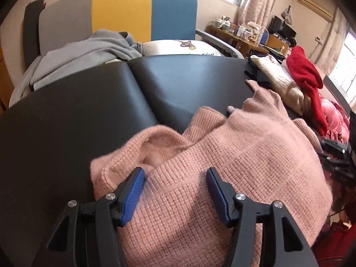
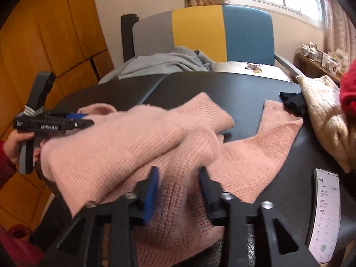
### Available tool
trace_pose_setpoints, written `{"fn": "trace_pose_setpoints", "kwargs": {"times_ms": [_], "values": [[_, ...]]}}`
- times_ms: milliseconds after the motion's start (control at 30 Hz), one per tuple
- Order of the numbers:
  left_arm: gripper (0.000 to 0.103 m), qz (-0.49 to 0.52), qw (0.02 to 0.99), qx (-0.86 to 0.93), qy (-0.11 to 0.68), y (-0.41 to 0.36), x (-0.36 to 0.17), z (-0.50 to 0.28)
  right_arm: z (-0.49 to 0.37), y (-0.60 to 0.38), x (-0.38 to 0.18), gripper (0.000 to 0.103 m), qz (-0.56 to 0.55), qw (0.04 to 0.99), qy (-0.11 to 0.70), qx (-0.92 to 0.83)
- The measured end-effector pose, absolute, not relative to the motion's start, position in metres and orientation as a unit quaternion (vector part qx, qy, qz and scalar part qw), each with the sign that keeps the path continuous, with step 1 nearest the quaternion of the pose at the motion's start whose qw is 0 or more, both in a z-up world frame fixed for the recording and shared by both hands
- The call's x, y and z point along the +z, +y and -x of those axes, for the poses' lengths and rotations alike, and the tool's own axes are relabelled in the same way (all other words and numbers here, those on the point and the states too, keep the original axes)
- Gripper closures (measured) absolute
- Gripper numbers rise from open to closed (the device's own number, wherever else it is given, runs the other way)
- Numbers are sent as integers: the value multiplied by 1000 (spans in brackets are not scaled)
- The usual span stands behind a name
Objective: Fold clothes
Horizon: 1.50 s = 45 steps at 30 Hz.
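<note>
A pink knitted sweater (image 1: 233,155) lies bunched on the black padded table (image 1: 89,111), one part folded over another. My left gripper (image 1: 175,178) hangs over its near-left edge, blue pads wide apart and knit below the gap, so it is open. In the right wrist view the sweater (image 2: 138,142) spreads across the table (image 2: 311,138), a sleeve reaching right. My right gripper (image 2: 179,175) stands open just above the fabric, with nothing pinched between its fingers. A hand in a red sleeve holds the left gripper (image 2: 75,120) at the sweater's left end.
A beige sweater (image 2: 322,111), a red garment (image 1: 307,77) and a small black item (image 2: 291,102) lie at the table's right. A lit phone (image 2: 322,215) rests near the right front edge. Behind stands a grey, yellow and blue chair (image 1: 133,11) with a grey garment (image 1: 100,46).
</note>
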<state>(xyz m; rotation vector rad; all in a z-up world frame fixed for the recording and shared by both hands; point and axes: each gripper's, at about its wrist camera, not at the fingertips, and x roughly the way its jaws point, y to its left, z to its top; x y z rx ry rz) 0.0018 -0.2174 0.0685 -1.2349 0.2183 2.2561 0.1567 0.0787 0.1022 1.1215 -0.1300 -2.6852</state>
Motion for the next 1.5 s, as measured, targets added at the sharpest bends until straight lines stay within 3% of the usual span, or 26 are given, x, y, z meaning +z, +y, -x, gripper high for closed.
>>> {"fn": "trace_pose_setpoints", "kwargs": {"times_ms": [167,333,367,400,433,467,567,967,1167,1233,1267,1400,1500], "values": [[44,459,285,830,141,-196,62,2,-140,90,112,50,-393,81,-56,-914],[45,467,286,827,125,-190,54,0,-121,85,106,51,-429,78,-66,-898],[49,469,286,827,121,-190,53,-2,-119,84,102,55,-435,80,-71,-894],[59,470,287,826,123,-189,53,-4,-118,83,98,72,-442,83,-77,-890],[66,464,287,828,127,-189,57,-8,-116,82,93,78,-448,85,-82,-886],[85,459,287,831,130,-188,60,-12,-115,81,89,80,-455,88,-87,-882],[94,441,286,839,141,-186,71,-23,-118,83,96,84,-440,77,-93,-890],[95,230,277,933,-19,-260,248,-49,-131,93,261,86,-238,70,-56,-967],[95,152,283,946,-42,-285,322,-73,-145,79,348,87,-144,93,-42,-984],[97,119,276,953,-41,-293,347,-83,-151,73,372,88,-120,105,-40,-986],[103,97,272,956,-48,-301,362,-90,-156,70,384,89,-105,112,-40,-987],[103,13,255,963,-88,-338,418,-117,-174,54,425,91,-53,137,-26,-989],[102,40,246,965,-79,-342,423,-109,-167,39,431,91,-56,143,-3,-988]]}}
